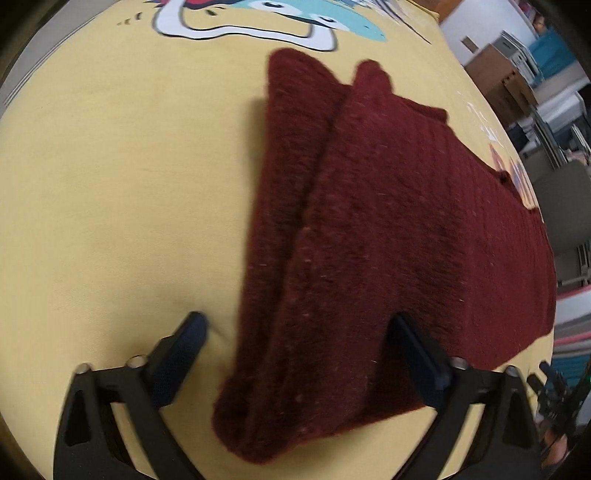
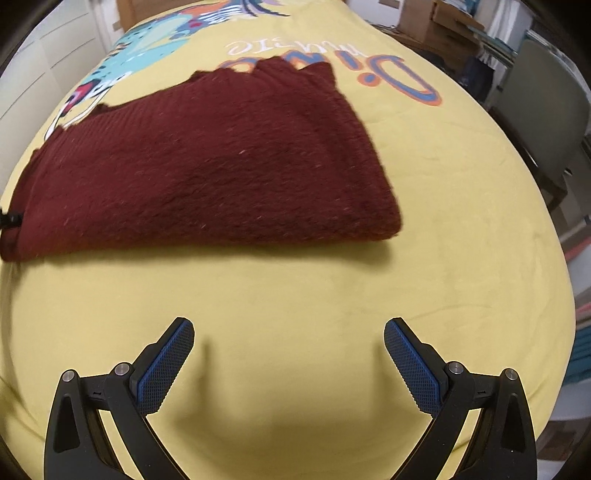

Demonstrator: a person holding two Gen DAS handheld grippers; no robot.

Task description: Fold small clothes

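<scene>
A dark red knitted garment (image 1: 388, 229) lies folded on a yellow printed cloth (image 1: 129, 184). In the left wrist view its near folded end lies between my open left gripper (image 1: 295, 332) fingers, with nothing pinched. In the right wrist view the same garment (image 2: 207, 173) lies flat ahead, its near edge a short way beyond my right gripper (image 2: 288, 332), which is open and empty above bare yellow cloth (image 2: 295, 288). The garment's underside is hidden.
The yellow cloth carries a cartoon print (image 1: 258, 18) and orange lettering (image 2: 388, 74). Cardboard boxes (image 1: 498, 77) and shelves stand past the table's right side. A grey chair (image 2: 543, 122) stands at the right edge. White cabinets (image 2: 44, 55) are at left.
</scene>
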